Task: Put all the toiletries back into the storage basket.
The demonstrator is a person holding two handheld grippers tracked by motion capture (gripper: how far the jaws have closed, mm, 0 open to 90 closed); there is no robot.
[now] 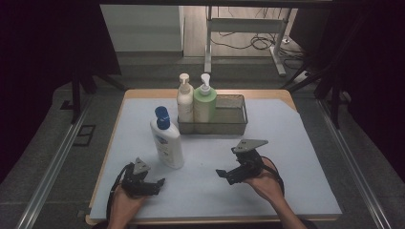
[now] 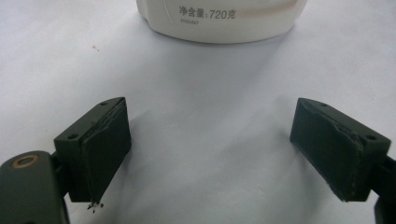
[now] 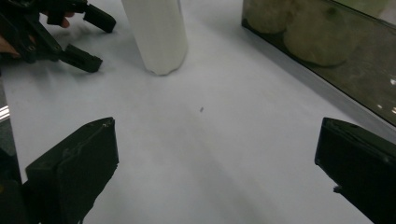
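A white lotion bottle (image 1: 167,140) with a blue cap stands upright on the pale mat, left of centre. Its base (image 2: 219,21) sits just beyond my left gripper (image 1: 155,183), which rests low at the front left, open and holding nothing (image 2: 210,149). My right gripper (image 1: 223,174) hovers at the front right, open and holding nothing (image 3: 217,168), turned toward the bottle (image 3: 156,32). The left gripper (image 3: 99,42) shows far off in the right gripper view. A cream pump bottle (image 1: 185,100) and a green pump bottle (image 1: 204,101) stand in the left end of a metal mesh basket (image 1: 234,125).
The basket's wall (image 3: 327,70) runs along the right of the right gripper view, with the pump bottles dim behind the mesh. The pale mat (image 1: 286,162) covers a wooden table with rounded corners. Metal rails flank the table; a white frame and cables lie beyond.
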